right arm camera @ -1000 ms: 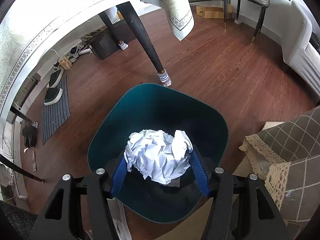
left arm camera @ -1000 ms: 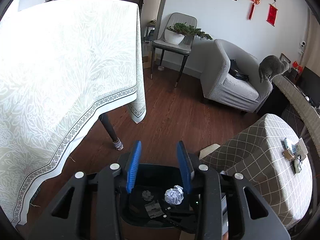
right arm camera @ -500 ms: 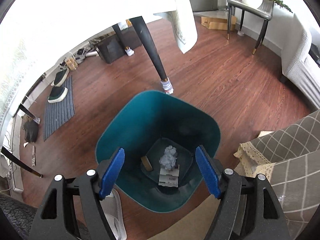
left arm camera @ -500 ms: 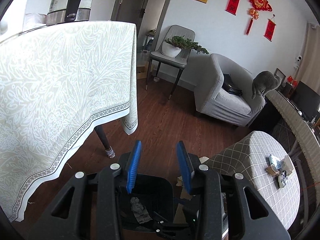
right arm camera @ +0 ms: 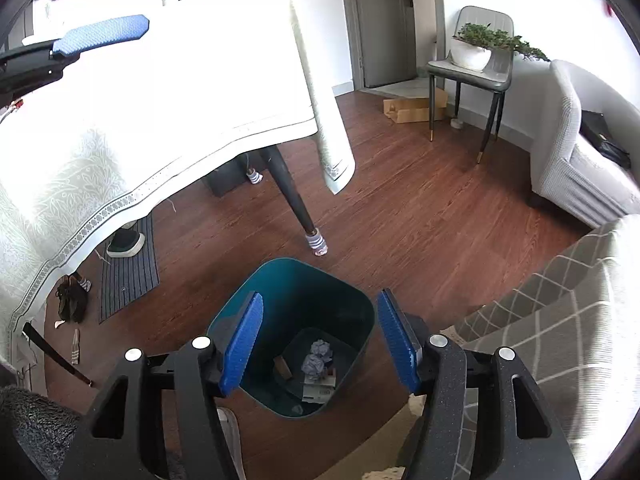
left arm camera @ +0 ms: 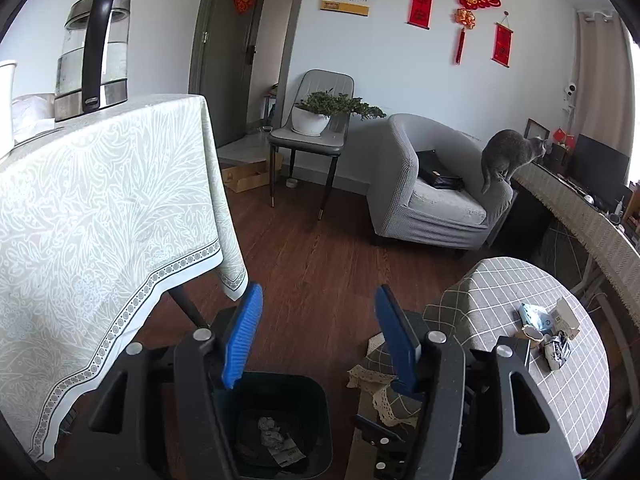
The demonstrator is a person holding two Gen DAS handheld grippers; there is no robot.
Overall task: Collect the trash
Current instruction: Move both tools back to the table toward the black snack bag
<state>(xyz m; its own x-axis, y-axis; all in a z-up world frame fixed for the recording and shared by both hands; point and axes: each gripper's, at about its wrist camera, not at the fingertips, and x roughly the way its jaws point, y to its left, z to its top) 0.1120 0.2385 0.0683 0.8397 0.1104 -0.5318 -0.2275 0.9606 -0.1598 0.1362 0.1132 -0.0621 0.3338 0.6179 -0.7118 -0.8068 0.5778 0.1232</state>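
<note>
Below the right gripper (right arm camera: 320, 340) stands the teal plastic waste bin (right arm camera: 240, 308), open-topped on the dark wooden floor (right arm camera: 420, 220), just beside the foot of the table leg (right arm camera: 316, 242). Its blue pads have just been closing a little, yet they stand apart with nothing between them. At the bottom of the bin lie two crumpled balls of white paper (right arm camera: 318, 358), touching each other, with a flat printed slip (right arm camera: 318, 390) and a small brown scrap (right arm camera: 282, 366) close by.

The left gripper (left arm camera: 320, 338), above the bin's rim, has just been opening; its jaws are spread and empty too.

More likely trash sits away from the bin to the right, on the round table with the grey checked cloth (left arm camera: 500, 288): a cluster of crumpled wrappers and small cartons (left arm camera: 548, 332). These look light and soft, and should crush under the pads rather than slip; foil-like wrappers may be slick. Pinching each across its bulkiest middle seems safest, since a thin edge could tear or slide out.
</note>
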